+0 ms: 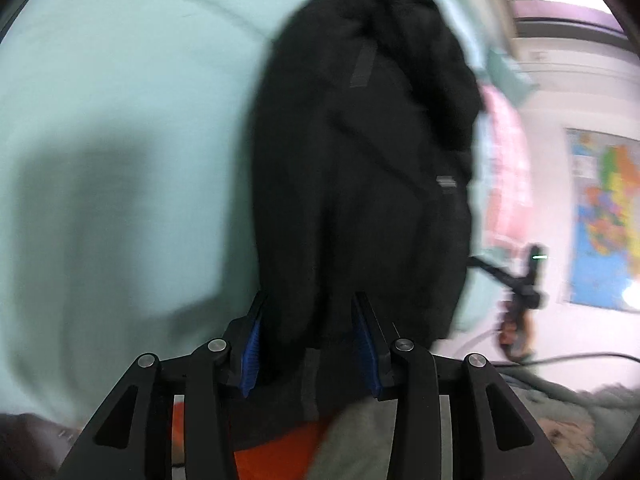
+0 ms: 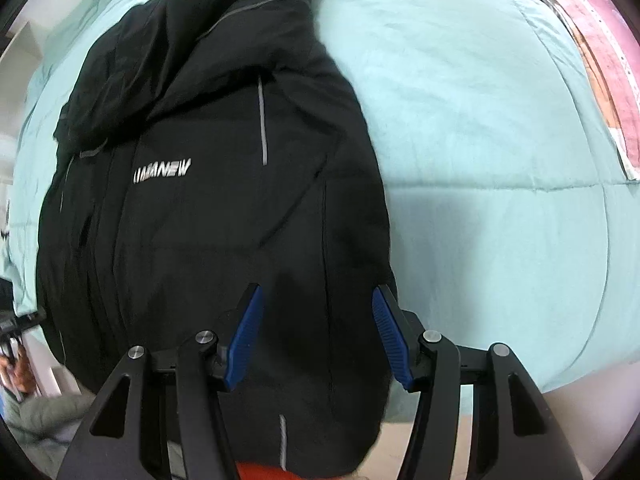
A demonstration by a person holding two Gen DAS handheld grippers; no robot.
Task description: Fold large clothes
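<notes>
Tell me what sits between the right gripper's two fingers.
In the right wrist view, the black jacket fills the gap between the right gripper fingers; the hem lies there, over the blue bedcover.

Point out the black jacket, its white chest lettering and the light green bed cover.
black jacket [image 2: 224, 240]: right wrist view, on its front panel.
white chest lettering [image 2: 162, 173]: right wrist view, on the middle letters.
light green bed cover [image 2: 480, 140]: right wrist view, on bare cover beside the jacket.
</notes>
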